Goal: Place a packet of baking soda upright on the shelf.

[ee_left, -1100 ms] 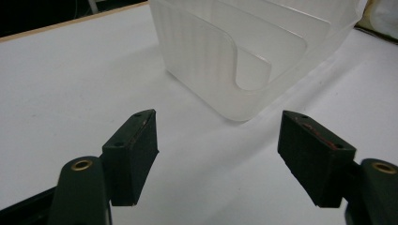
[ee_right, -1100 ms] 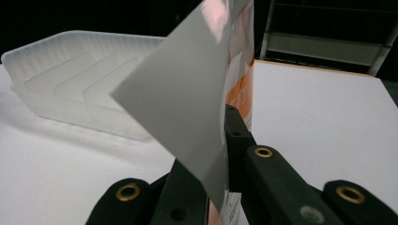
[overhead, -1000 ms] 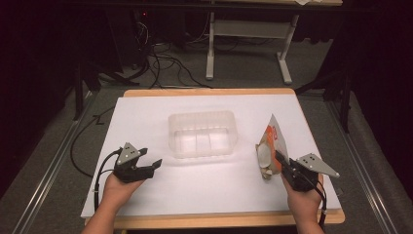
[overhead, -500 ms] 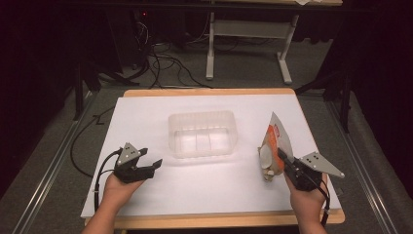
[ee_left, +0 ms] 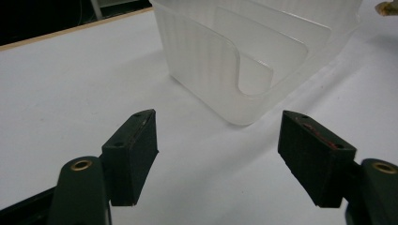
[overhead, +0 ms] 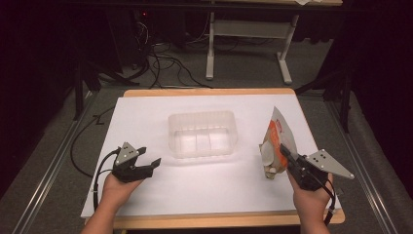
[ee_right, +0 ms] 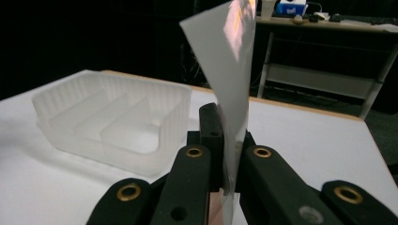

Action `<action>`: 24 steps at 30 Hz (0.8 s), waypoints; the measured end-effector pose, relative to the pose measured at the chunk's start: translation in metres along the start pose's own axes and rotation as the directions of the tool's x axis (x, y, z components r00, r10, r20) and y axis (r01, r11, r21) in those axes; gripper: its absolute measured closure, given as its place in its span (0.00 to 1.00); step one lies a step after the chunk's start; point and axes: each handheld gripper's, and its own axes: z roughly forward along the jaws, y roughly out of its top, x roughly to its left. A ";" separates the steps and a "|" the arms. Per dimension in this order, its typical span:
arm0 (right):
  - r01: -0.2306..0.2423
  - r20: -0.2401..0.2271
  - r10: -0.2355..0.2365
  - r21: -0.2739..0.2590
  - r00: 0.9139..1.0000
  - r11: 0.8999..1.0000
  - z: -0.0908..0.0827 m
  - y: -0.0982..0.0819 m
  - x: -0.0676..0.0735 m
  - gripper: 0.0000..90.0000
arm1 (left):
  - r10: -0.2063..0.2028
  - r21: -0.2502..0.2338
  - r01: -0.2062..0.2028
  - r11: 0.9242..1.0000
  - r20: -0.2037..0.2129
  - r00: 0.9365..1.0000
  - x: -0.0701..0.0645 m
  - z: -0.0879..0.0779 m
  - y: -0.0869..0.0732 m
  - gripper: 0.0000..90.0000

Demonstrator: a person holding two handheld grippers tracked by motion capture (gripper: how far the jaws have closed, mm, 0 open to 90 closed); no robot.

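Snack packet (overhead: 275, 146) clamped by its edge in right gripper (overhead: 286, 157), apparently lifted off surface (overhead: 146, 112) right of clear tray (overhead: 202, 134), probably for placing inside; left gripper (overhead: 148, 165) idle, jaws apart
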 end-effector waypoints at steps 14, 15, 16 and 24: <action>0.029 -0.083 -0.038 -0.114 0.996 0.993 0.003 0.077 0.025 1.00 | 0.002 -0.018 -0.002 1.000 0.000 1.000 0.000 -0.003 0.000 0.32; 0.030 -0.093 -0.041 -0.113 0.995 0.993 0.007 0.081 0.030 1.00 | 0.002 -0.017 -0.002 1.000 0.001 1.000 0.000 -0.003 0.000 0.32; 0.036 -0.099 -0.047 -0.110 0.994 0.993 0.011 0.083 0.033 1.00 | 0.002 -0.017 -0.002 1.000 0.002 1.000 0.000 -0.003 0.000 0.32; 0.034 -0.161 -0.049 -0.096 0.986 0.995 0.047 0.090 0.063 1.00 | 0.001 -0.020 -0.001 1.000 0.003 1.000 0.000 -0.003 0.001 0.32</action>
